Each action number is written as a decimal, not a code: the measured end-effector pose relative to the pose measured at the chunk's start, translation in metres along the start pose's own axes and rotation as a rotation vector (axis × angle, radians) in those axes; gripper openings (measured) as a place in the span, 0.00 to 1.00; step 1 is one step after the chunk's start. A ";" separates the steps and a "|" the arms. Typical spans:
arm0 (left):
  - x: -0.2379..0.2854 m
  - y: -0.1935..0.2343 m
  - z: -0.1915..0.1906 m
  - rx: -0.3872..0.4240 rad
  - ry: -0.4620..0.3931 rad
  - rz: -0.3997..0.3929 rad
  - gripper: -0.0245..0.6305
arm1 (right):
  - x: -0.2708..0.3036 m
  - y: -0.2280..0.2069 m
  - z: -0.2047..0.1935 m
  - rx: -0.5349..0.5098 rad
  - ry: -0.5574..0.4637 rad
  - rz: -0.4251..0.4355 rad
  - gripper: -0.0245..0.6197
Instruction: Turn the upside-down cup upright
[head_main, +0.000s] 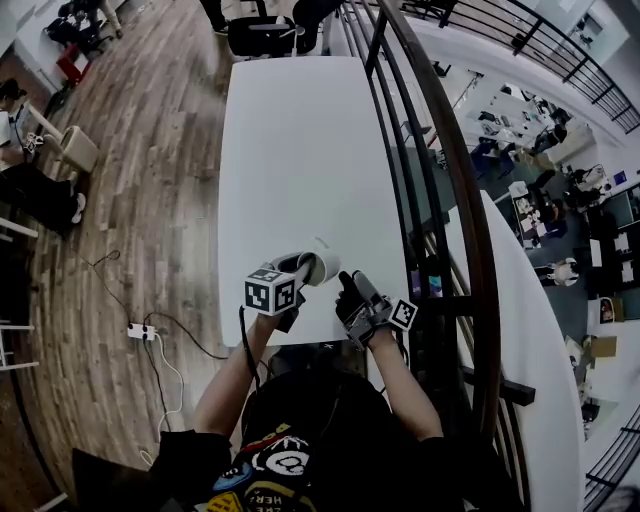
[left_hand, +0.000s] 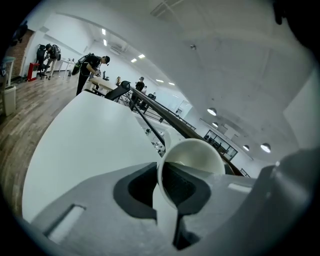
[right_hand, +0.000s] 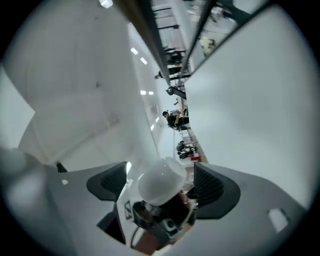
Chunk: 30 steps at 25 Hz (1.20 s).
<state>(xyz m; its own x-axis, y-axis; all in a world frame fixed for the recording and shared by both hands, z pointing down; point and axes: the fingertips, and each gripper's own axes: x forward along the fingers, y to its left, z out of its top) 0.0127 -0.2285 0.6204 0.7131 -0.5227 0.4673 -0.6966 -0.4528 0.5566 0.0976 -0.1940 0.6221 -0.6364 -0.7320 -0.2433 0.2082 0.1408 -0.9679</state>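
One cup (left_hand: 195, 156) hangs tilted, its wall pinched in the left claw (left_hand: 166, 197).

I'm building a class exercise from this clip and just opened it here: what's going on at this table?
A person stands at a white table with a handheld gripper in each hand. The left gripper is clamped on the wall of a white cup, one jaw inside the rim and one outside; the cup is tipped partway over, not yet upright. The right gripper hangs beside it, jaws apart and empty.
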 end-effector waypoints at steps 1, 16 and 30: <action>0.000 -0.003 0.001 0.008 -0.016 -0.014 0.10 | 0.007 0.002 0.000 0.109 -0.016 0.058 0.67; -0.018 0.009 -0.023 0.128 -0.037 0.006 0.18 | 0.047 -0.002 -0.011 -0.174 0.105 -0.034 0.63; -0.104 0.051 -0.106 -0.028 -0.018 0.244 0.05 | 0.045 -0.171 0.011 -1.523 0.500 -0.692 0.63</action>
<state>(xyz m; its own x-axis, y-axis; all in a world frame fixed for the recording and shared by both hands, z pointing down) -0.0890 -0.1208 0.6730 0.5220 -0.6271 0.5782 -0.8455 -0.2910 0.4478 0.0410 -0.2583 0.7771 -0.5083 -0.7051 0.4945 -0.8147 0.5798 -0.0107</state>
